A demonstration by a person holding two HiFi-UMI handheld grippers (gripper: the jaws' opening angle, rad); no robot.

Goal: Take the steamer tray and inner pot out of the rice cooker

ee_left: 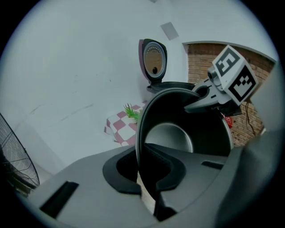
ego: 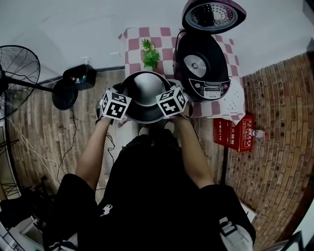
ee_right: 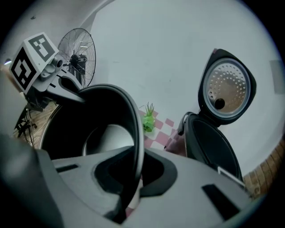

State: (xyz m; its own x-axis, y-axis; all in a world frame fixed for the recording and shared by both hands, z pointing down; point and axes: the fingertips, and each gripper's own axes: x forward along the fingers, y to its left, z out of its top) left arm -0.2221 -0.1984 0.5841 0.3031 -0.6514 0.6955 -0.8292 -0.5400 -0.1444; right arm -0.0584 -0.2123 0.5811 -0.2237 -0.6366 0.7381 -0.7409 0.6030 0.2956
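The dark inner pot hangs in the air to the left of the open rice cooker, held by its rim on both sides. My left gripper is shut on the pot's left rim, and my right gripper is shut on the right rim. Each gripper view shows the other gripper across the pot's mouth, the right gripper and the left gripper. A white perforated tray lies on the checked table, right of the cooker.
The cooker's lid stands up at the back. A small green plant is on the table behind the pot. A floor fan, a black bucket and cables are at the left. A red box is at the right.
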